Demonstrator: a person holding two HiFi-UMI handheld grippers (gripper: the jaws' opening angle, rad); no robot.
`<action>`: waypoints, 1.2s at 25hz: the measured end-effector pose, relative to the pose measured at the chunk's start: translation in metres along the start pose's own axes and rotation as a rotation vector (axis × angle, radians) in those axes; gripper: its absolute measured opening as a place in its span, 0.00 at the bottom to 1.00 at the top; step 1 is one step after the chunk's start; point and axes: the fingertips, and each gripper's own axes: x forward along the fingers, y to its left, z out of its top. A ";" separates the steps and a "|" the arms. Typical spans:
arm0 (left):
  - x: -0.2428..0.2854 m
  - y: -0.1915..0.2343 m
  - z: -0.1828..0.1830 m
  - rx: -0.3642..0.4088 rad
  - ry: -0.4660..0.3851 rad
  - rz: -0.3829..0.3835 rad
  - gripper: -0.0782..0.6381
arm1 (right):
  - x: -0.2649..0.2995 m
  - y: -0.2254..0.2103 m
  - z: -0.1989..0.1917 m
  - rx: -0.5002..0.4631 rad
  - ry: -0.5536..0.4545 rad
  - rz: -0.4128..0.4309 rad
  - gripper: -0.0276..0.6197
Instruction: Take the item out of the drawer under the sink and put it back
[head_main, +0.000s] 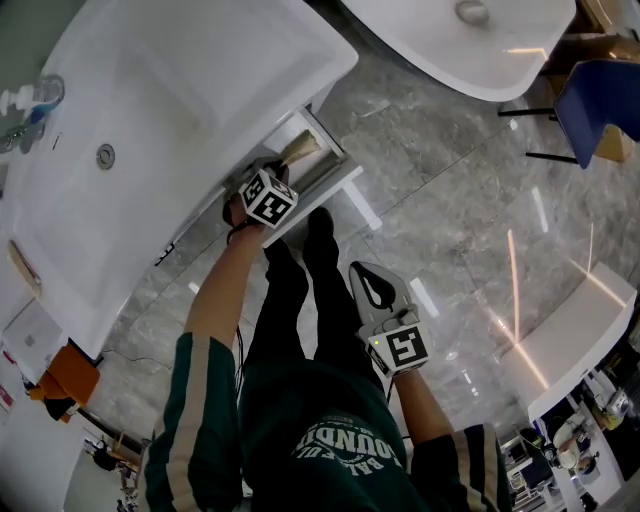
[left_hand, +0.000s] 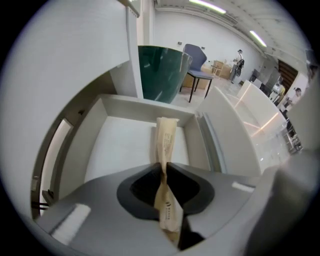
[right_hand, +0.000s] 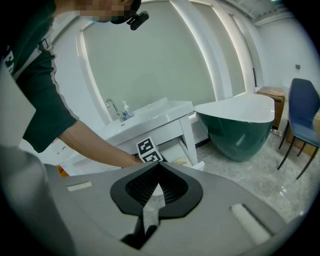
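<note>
The right tool (right_hand: 159, 166) is hanging back, clenched on nothing. The left tool (left_hand: 164, 165) is gripping the long beige paper-wrapped packet (left_hand: 166, 132) inside the open white drawer (left_hand: 120, 150) under the white sink (head_main: 200, 60). This is probably the take-out step, so lifting the packet straight clear comes next.

Grey marble floor (head_main: 450, 200), blue chair (head_main: 590, 100)

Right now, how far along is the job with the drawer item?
Done: the drawer stands open. In hand: the left gripper is clamped on the beige packet, inside the drawer. Remaining: lifting it out, then putting it back. The right gripper is shut, empty.
</note>
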 end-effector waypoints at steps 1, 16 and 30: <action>-0.005 -0.001 0.001 -0.002 -0.006 0.000 0.24 | 0.001 0.003 0.001 0.004 -0.005 0.008 0.05; -0.141 -0.037 0.023 -0.072 -0.189 0.005 0.24 | -0.009 0.048 0.061 -0.083 -0.072 0.077 0.05; -0.327 -0.032 0.017 -0.235 -0.446 0.134 0.24 | -0.016 0.116 0.154 -0.233 -0.166 0.174 0.05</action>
